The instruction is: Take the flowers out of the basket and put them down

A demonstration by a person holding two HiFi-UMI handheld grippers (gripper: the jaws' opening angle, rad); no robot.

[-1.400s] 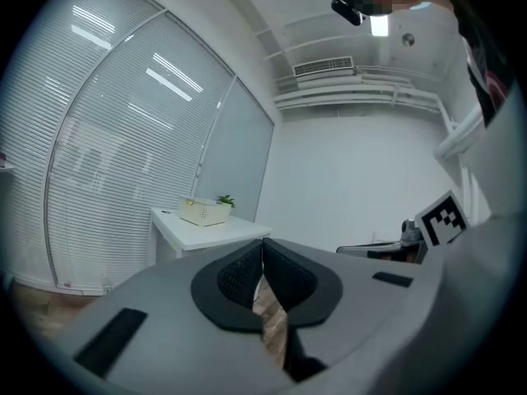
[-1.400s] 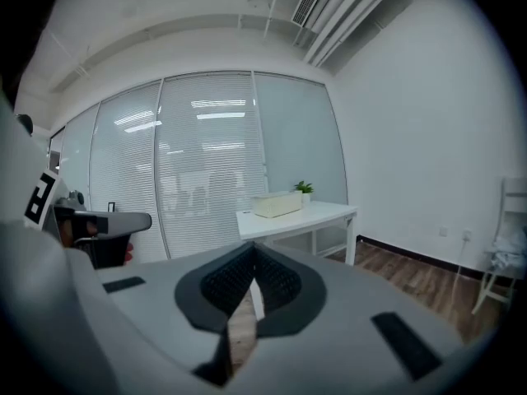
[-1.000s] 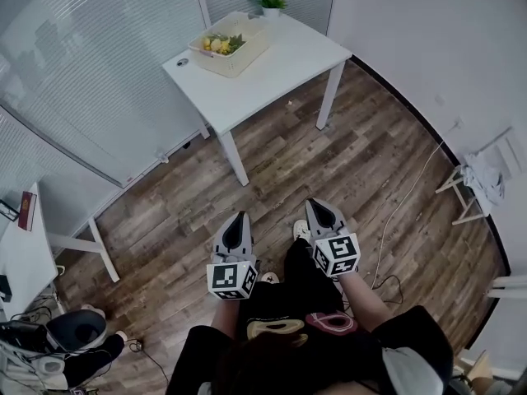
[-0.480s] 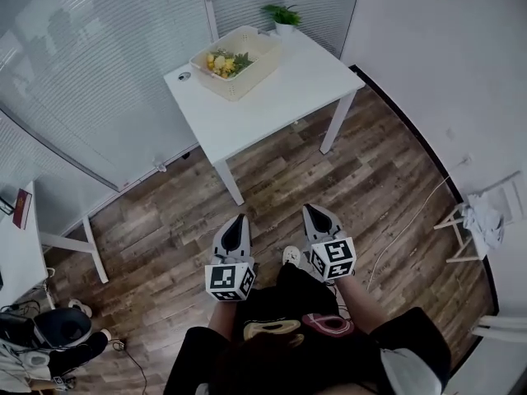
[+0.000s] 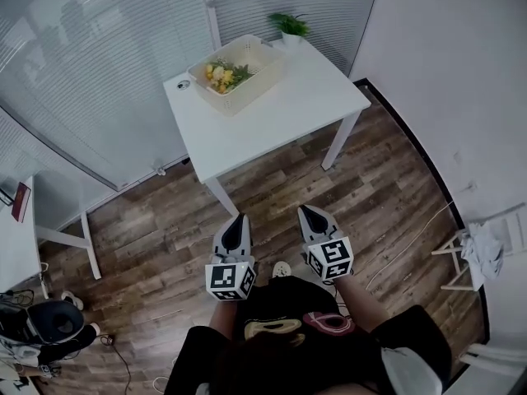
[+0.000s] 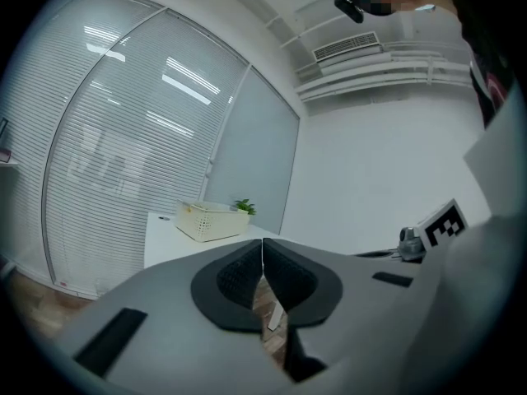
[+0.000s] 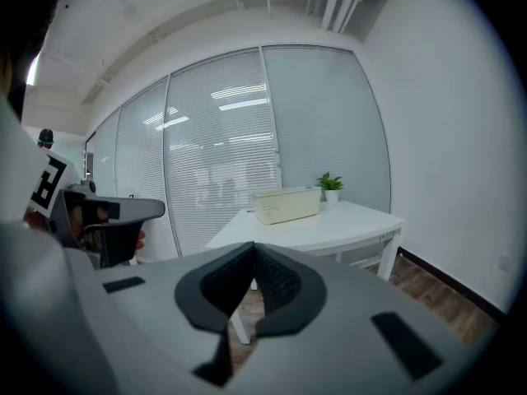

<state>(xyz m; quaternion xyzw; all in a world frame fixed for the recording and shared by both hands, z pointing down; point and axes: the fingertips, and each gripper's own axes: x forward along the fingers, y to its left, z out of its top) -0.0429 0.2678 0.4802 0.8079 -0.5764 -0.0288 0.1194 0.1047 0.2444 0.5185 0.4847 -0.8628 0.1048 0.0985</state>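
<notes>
Both tools are held low in front of the person, over the wood-plank floor [image 5: 165, 220] and short of the table [image 5: 280, 122]. The left gripper [image 5: 238, 219] has its fingers closed pad to pad with nothing between them; its own view shows only floor through the slit below the tips [image 6: 262, 252]. The right gripper [image 5: 306, 211] is likewise closed and empty, as its own view confirms [image 7: 254, 257]. The flowers [image 5: 221, 74] lie inside the basket [image 5: 257, 87], bunched toward its end nearest the glass wall, and nothing has been taken out yet. The basket stands on the far part of the table, well apart from both pairs of fingers and straight ahead of them. Its long axis runs diagonally, from the glass-wall side toward the potted plant [image 5: 292, 26] at the far corner. In the head view the basket sits almost in line with the left gripper, so that one is judged slightly better placed for the flower end, though neither is within reach. The basket is a cream rectangular tub, open-topped, with perforated walls [image 7: 286, 205] that look like rigid plastic. The flowers are yellow, orange and pale heads among green leaves, soft and irregular in outline, and whether they are loose stems or one bunch cannot be told. The table top is smooth, white and bare on its near half. The fingers' pads are dark and ribbed.
</notes>
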